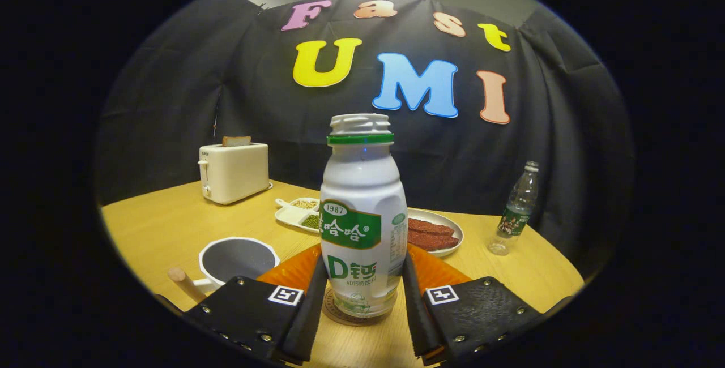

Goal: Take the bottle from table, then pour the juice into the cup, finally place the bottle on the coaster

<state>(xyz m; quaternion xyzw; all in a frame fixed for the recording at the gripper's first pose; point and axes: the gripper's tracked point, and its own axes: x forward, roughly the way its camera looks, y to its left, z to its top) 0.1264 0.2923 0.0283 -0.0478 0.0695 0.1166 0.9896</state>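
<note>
Both fingers (310,300) of the gripper (362,311) press the bottle's (362,215) lower sides. It stands upright on the coaster (334,310); the cup (238,257) sits just left.

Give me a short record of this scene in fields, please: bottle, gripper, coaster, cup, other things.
bottle: white drink bottle, upright, cap on, standing on the coaster
gripper: gripper with a finger at each side of the bottle; contact cannot be told
coaster: round coaster under the bottle, on the wooden table
cup: white cup, looks empty, left of the bottle
other things: toaster, divided dish, plate, clear water bottle
</note>
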